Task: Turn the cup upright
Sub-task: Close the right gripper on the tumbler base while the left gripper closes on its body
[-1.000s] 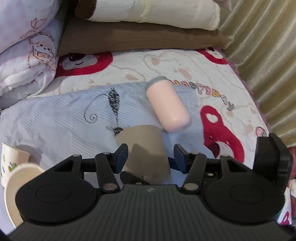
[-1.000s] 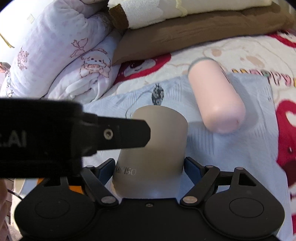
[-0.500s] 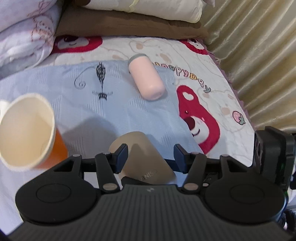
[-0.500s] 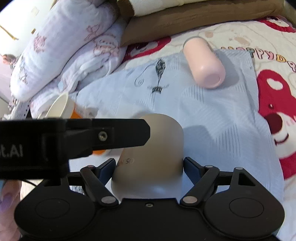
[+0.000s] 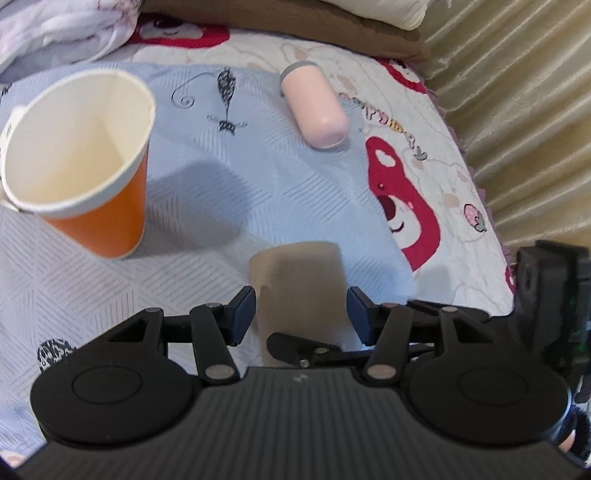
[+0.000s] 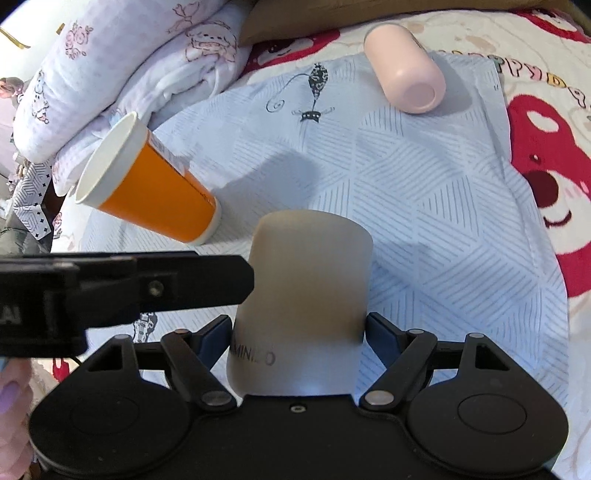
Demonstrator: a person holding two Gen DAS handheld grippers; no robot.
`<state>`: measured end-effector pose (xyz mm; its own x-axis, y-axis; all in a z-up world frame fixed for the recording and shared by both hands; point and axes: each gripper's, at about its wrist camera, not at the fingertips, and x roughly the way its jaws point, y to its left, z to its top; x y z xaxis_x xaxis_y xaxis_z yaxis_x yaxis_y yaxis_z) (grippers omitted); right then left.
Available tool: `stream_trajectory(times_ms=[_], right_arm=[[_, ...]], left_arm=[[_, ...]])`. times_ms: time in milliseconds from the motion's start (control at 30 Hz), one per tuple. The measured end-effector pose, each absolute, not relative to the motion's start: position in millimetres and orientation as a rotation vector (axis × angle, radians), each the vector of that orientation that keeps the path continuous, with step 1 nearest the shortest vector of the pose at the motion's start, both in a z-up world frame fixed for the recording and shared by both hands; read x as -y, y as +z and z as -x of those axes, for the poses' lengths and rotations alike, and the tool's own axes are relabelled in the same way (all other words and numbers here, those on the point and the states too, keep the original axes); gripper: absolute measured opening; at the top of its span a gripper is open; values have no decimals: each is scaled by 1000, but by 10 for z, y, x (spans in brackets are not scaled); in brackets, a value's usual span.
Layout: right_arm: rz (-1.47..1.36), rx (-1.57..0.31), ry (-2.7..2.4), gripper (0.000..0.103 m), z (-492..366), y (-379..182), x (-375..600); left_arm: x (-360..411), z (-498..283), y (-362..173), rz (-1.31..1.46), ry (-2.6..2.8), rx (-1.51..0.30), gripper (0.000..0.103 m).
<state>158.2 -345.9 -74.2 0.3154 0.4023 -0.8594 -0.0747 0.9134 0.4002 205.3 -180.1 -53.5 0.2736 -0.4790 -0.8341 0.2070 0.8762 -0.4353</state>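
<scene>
The right gripper (image 6: 299, 328) is clamped on the beige cup (image 6: 303, 295), held above the blue cloth (image 6: 424, 192) on the bed with its closed bottom pointing away, so I judge the flip is not finished. The left gripper (image 5: 301, 308) stands apart around the cup, not pressing. The orange paper cup (image 5: 96, 177) near the cloth's left edge is upright already; the pink cup (image 5: 317, 103) lies on its side toward the far edge.

A bed (image 5: 436, 122) with a bear-print quilt (image 6: 546, 122) carries a pale blue cloth (image 5: 229, 192). On the cloth lie a pink bottle (image 5: 317, 107) on its side and an orange paper cup (image 6: 147, 188). Pillows (image 5: 280, 22) sit at the head.
</scene>
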Motion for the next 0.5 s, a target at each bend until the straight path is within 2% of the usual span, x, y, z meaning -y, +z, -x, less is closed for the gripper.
stream_trajectory(times_ms=[267,500], right_arm=[[-271,-1232,361,85,-1634,-742,3438],[-222,-1287,424,86,-1728,-761,3414]], left_arm=[[1763,-2070,-798,318,-510,-1239,54],[1791,-2112,-930,371,-555,-1259,60]])
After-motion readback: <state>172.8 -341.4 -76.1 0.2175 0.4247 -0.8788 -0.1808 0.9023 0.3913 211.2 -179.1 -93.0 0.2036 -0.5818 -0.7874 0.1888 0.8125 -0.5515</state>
